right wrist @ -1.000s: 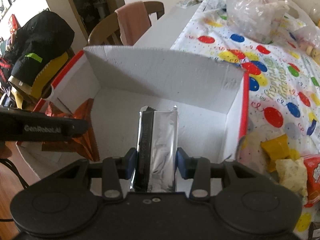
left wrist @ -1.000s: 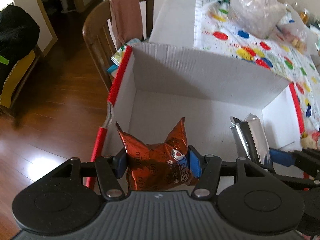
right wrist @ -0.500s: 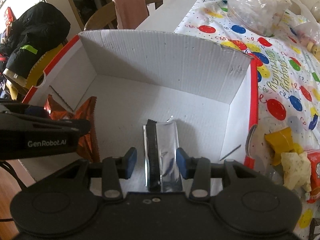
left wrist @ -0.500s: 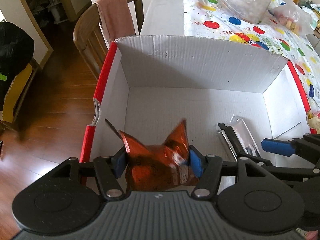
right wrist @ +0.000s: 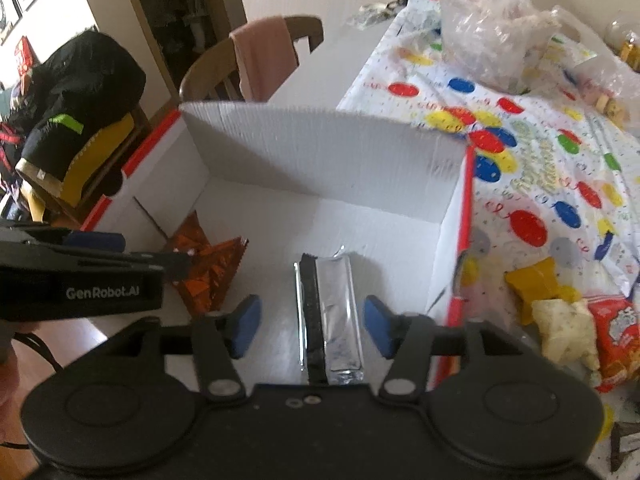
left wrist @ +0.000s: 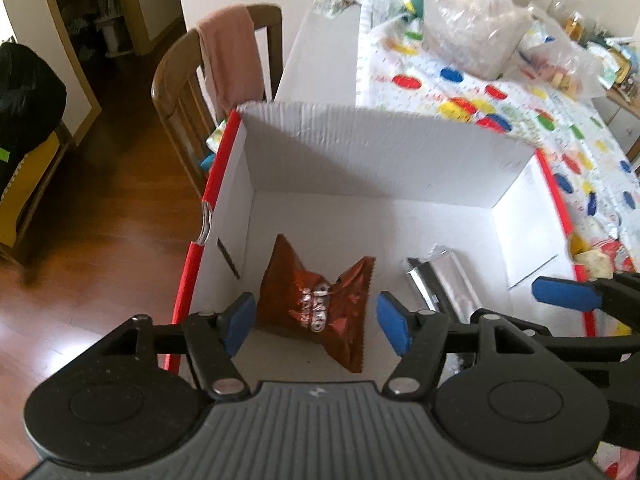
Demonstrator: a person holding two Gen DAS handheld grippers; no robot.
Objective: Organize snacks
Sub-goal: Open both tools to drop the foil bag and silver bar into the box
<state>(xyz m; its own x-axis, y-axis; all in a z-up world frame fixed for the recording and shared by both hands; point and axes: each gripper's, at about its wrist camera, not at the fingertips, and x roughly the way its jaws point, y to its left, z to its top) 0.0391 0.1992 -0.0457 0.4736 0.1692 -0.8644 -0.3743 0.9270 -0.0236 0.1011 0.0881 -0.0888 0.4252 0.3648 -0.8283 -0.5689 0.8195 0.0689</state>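
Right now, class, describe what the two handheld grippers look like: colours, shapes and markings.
Both grippers, left and right, are black, with two blue pads on thin black fingers that hinge on silver pivot pins. Each body has two round black housings. The left gripper's side carries white GenRobot.AI lettering, seen in the right view.

Daylit interior, soft and fairly bright. Glare on wood floor (left wrist: 80, 280) at left of left wrist view; white box (left wrist: 360, 148) far wall casts shadow onto its floor. Slight motion blur throughout, esp. tablecloth (right wrist: 560, 184) w/ smeared print at right. Strong fisheye bending; dark vignette in frame corners.
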